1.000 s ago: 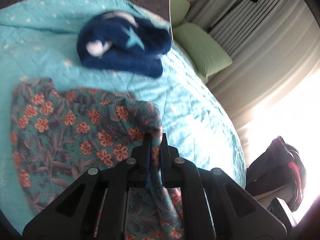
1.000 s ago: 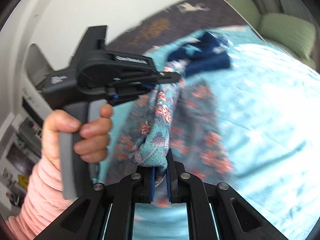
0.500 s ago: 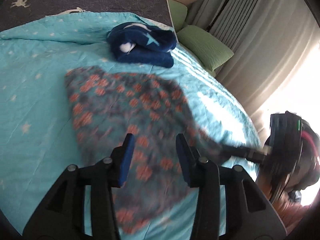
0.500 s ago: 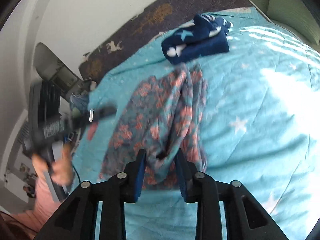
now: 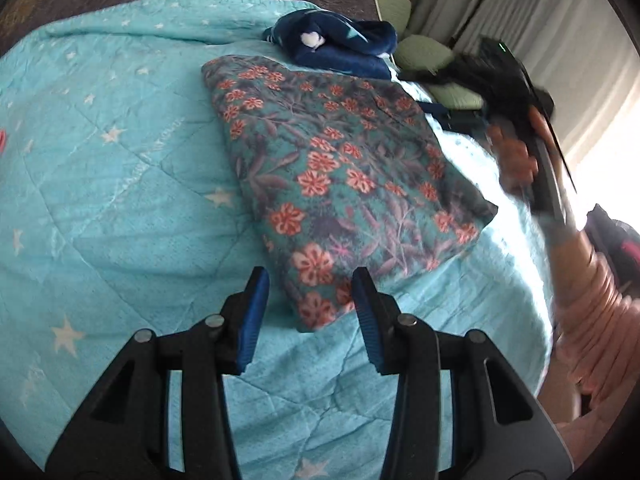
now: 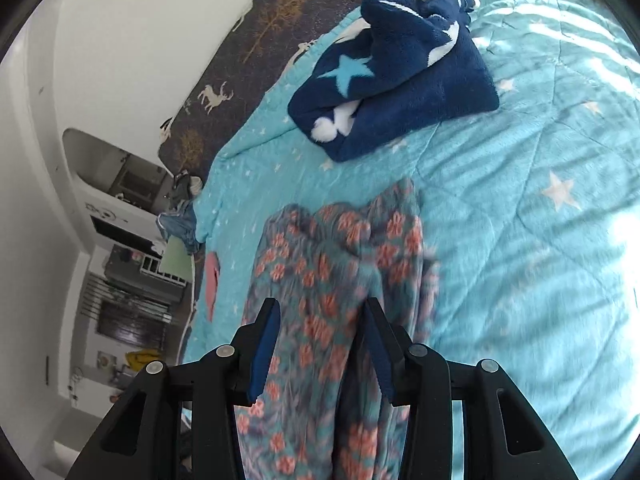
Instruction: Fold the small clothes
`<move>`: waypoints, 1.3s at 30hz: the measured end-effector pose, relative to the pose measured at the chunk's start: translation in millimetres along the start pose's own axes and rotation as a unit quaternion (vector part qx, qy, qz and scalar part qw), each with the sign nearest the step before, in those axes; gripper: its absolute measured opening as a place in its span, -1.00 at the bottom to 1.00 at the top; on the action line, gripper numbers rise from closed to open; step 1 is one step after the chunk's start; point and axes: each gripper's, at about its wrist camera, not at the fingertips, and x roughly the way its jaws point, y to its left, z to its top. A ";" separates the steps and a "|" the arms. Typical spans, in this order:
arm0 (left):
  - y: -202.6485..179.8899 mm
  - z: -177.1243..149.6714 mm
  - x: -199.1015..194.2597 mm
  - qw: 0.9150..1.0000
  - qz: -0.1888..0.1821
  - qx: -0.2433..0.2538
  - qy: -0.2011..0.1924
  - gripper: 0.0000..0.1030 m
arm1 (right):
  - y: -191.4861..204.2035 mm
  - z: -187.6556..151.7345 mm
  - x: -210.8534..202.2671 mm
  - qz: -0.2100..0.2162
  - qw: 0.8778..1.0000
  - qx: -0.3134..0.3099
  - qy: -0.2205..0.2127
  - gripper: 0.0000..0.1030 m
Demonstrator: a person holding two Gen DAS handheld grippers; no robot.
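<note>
Left wrist view: floral garment (image 5: 340, 176) flat on bed (image 5: 120, 200), long axis running away from left hand-held gripper (image 5: 308, 292). Both hand-held grippers released, jaws having just opened; right hand-held gripper (image 6: 320, 328) nearer, cloth between its unpressing pads.

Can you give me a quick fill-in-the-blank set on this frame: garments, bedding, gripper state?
1. The floral garment lies on a ____ quilt printed with white stars.
2. Beyond it sits a folded fleece garment whose main colour is ____.
3. The left gripper and right gripper both have their jaws ____.
4. The sleeve in the left wrist view is ____.

Missing words: turquoise; navy blue; open; pink
</note>
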 end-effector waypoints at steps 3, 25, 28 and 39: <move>-2.4 -2.4 8.9 1.000 0.015 0.012 0.009 -0.08 | -5.4 15.4 10.1 -0.010 1.000 0.009 0.002 -0.14; 3.6 -10.3 10.1 1.000 0.002 -0.004 0.002 -0.04 | 33.9 54.4 4.5 -0.041 0.993 -0.037 -0.106 0.02; 2.1 -12.4 5.7 1.000 0.008 0.003 -0.001 -0.04 | 29.8 32.1 -9.7 -0.107 0.988 -0.059 -0.089 0.02; -0.1 -28.0 -2.2 1.000 0.031 0.003 0.004 0.06 | 2.4 -133.0 -66.4 -0.138 0.986 -0.097 -0.015 0.02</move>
